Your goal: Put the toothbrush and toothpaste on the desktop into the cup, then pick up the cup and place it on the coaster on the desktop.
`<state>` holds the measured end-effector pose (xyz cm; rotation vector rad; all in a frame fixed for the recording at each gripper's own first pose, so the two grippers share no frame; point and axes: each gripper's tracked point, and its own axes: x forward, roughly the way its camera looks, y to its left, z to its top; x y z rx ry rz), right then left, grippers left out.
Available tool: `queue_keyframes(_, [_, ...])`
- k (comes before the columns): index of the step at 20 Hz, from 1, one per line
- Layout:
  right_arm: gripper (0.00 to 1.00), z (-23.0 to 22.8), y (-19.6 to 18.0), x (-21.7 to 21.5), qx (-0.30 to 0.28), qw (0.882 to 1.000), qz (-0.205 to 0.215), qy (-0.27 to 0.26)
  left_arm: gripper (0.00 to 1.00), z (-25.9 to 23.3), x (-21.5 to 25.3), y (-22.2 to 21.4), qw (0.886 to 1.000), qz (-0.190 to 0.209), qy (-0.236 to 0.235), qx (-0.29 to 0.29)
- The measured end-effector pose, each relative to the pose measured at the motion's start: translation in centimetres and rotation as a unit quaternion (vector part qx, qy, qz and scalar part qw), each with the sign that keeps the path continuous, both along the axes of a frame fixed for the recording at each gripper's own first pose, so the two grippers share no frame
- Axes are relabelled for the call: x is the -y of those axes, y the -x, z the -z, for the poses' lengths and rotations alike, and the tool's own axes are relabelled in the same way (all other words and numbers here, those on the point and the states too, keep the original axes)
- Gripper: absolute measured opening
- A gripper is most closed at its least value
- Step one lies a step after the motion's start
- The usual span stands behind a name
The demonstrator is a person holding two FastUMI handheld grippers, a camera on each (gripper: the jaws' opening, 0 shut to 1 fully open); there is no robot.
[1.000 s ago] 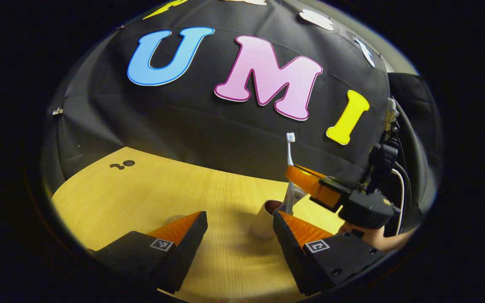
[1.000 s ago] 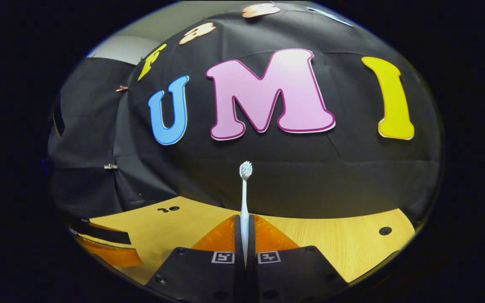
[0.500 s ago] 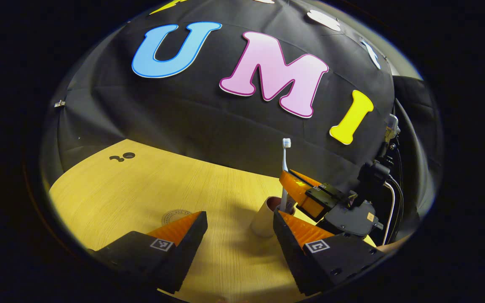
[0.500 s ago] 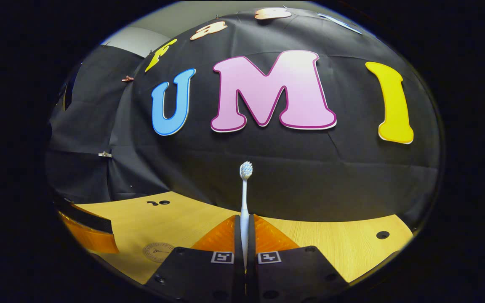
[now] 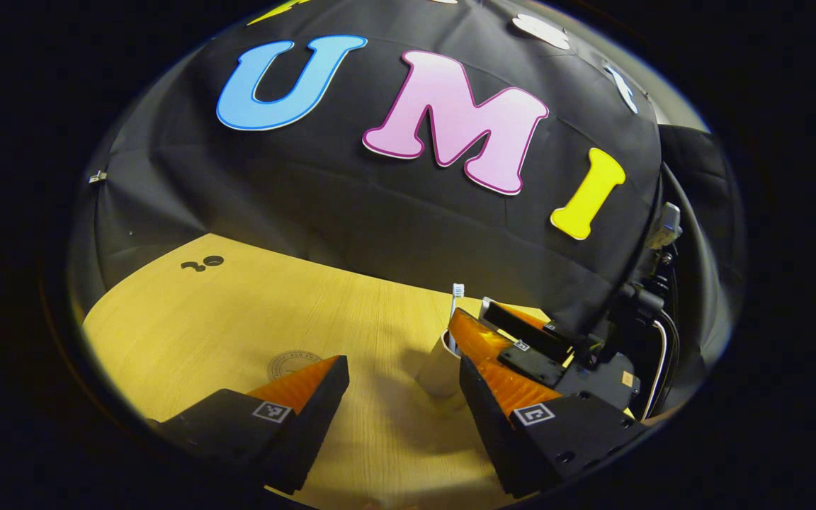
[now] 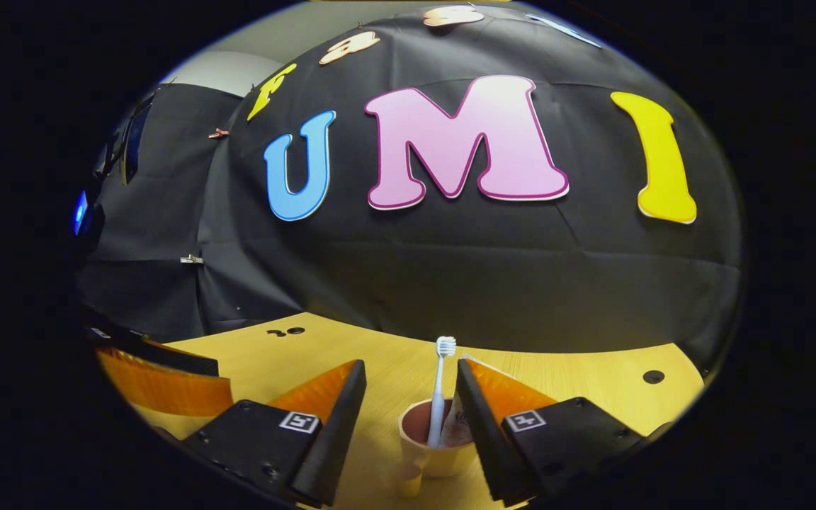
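The desk (image 6: 578, 386) carried the cup (image 6: 431, 445), which sat between the spread fingers of the right gripper (image 6: 408, 397). The toothbrush (image 6: 439, 388) stood in the cup. The left gripper (image 5: 401, 386), also spread, hovered beside the cup.

I am working in a recording booth, a lab set-up rather than a home. Black cloth (image 6: 450, 283) hangs as the wall behind a pale wood-grain desktop (image 5: 252, 319), pinned with small clips (image 6: 192, 260). The desktop has round holes near its far-left corner (image 5: 204, 263) and right edge (image 6: 653, 377). Cables (image 5: 659, 354) trail at the right side.
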<state>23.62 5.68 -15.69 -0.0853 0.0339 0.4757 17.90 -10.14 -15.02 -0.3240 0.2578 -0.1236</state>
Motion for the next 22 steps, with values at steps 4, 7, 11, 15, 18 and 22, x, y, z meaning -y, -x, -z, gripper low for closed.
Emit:
queue_keyframes(4, [0.96, -2.2, 2.4, 0.1, 0.000, 1.000, 0.006, 0.010, 0.98, -1.0, -1.5, 1.9, 1.000, -0.017, 0.006, 0.006])
queue_keyframes(7, [0.95, -1.9, 3.4, 0.9, -0.046, 0.998, 0.030, 0.036, 0.98, -0.8, -2.9, 3.6, 1.000, -0.021, 0.008, -0.003])
queue_keyframes(11, [0.96, -2.1, 4.1, 1.3, -0.122, 0.990, 0.046, 0.052, 0.98, -0.4, -5.6, 5.7, 1.000, -0.030, -0.005, 0.000])
queue_keyframes(15, [0.96, -1.8, 4.6, 0.6, -0.209, 0.976, 0.043, 0.046, 0.98, 0.0, -8.1, 8.0, 0.999, -0.044, -0.010, 0.004])
queue_keyframes(18, [0.98, -0.9, 5.2, 0.2, -0.275, 0.960, 0.040, 0.039, 0.98, 0.9, -9.7, 9.6, 0.998, -0.056, -0.001, -0.007])
queue_keyframes(22, [0.98, 0.8, 6.0, 1.0, -0.343, 0.936, 0.046, 0.059, 0.98, 1.8, -12.3, 12.1, 0.997, -0.080, -0.004, -0.012])
